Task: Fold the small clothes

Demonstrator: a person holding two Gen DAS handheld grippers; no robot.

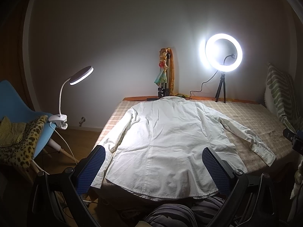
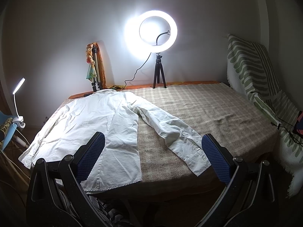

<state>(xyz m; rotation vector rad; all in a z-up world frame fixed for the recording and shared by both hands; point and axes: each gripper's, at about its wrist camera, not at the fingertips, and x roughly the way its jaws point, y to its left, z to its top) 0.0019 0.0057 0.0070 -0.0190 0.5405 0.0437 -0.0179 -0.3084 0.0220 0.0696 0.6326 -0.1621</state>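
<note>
The shirt (image 1: 166, 143) is lying spread back-up ahead of both grippers, ready for folding; left gripper (image 1: 153, 167) and right gripper (image 2: 153, 158) are hovering wide apart, empty.

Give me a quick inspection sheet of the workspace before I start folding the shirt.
Surface: checked blanket covers the table, mostly bare on the right.
Job's things: white shirt lies spread flat, collar at the far edge, hem at the near edge; right sleeve stretched out, cuff near the front.
Clutter: ring light on a small tripod and a folded tripod with cloth hung on it stand at the far edge.
Grippers: left gripper open over the hem; right gripper open near the cuff; neither holds anything.
Cables: ring light cable trails to the far edge.
Surroundings: clip lamp on a blue chair left; striped cloth right.
</note>
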